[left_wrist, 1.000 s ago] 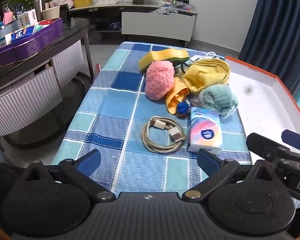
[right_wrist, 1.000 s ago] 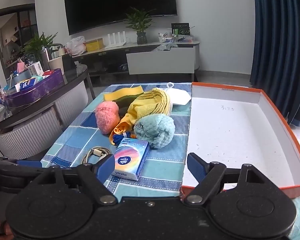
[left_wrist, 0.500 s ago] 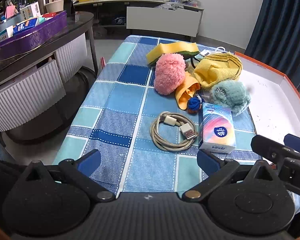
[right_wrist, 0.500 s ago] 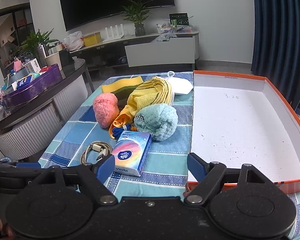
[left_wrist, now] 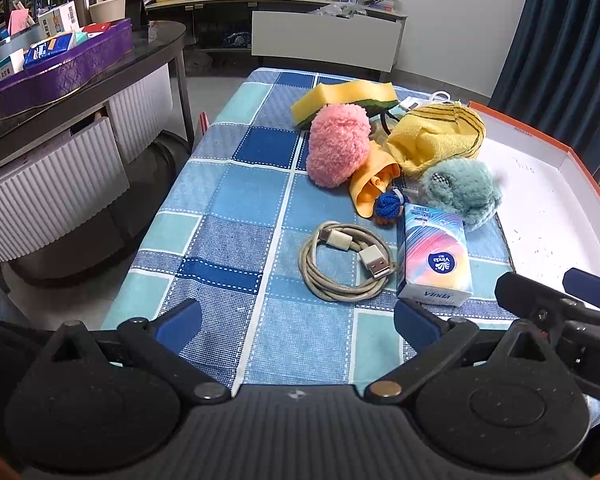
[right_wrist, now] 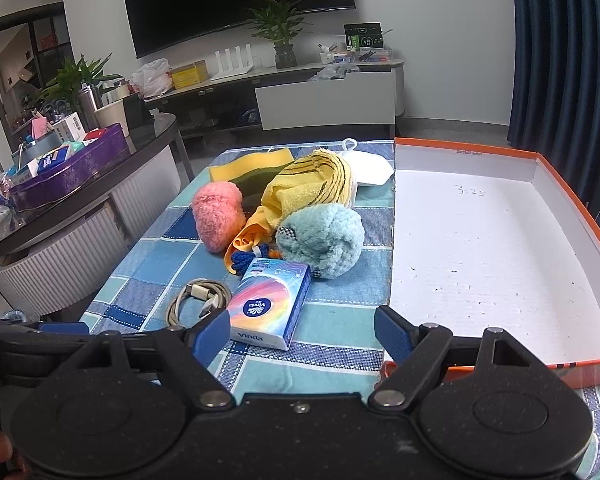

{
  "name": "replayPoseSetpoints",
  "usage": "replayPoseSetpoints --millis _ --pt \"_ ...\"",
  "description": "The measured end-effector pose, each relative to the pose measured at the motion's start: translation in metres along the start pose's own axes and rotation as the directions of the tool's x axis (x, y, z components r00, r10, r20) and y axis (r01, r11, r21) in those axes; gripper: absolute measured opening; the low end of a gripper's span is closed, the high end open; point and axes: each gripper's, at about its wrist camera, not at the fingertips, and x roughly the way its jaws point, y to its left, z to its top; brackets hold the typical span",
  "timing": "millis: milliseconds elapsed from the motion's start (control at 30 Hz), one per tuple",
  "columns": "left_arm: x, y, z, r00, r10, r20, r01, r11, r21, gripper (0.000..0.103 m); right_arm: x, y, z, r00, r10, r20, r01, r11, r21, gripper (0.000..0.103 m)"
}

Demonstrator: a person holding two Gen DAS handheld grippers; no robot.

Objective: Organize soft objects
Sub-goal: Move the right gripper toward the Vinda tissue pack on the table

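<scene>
Both the left gripper (left_wrist: 298, 320) and the right gripper (right_wrist: 302, 330) are hovering spread apart, holding nothing. The soft pile is lying just left of the empty orange box (right_wrist: 560, 168): one pink puff (right_wrist: 218, 214), one teal puff (right_wrist: 324, 238), one yellow towel (right_wrist: 306, 188), one sponge (left_wrist: 342, 98), one tissue pack (right_wrist: 270, 302), perhaps more underneath. A grab at the pack is risking snagging the one cable (left_wrist: 346, 266) beside it.

A white wall (right_wrist: 440, 20) closes the room at 12 o'clock, with a dark TV (right_wrist: 236, 0) hung on it. Below runs a long low console (right_wrist: 324, 100) carrying a potted plant (right_wrist: 280, 36), a white router (right_wrist: 232, 66) and clutter. Navy curtains (right_wrist: 568, 60) hang at 2 o'clock. At 10 o'clock a dark oval table (left_wrist: 80, 92) on a ribbed white base holds a purple tray (left_wrist: 56, 72) of boxes, with another plant (right_wrist: 76, 80) behind. The floor (right_wrist: 452, 132) is pale grey. Even daylight fills the room.
</scene>
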Motion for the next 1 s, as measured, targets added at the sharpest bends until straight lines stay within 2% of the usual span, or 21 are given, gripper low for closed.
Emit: replayPoseSetpoints --millis 1000 --pt "0.006 0.007 0.001 1.000 0.010 -0.008 -0.010 1.000 -0.002 0.103 0.013 0.006 0.000 1.000 0.004 -0.029 -0.004 1.000 0.011 0.093"
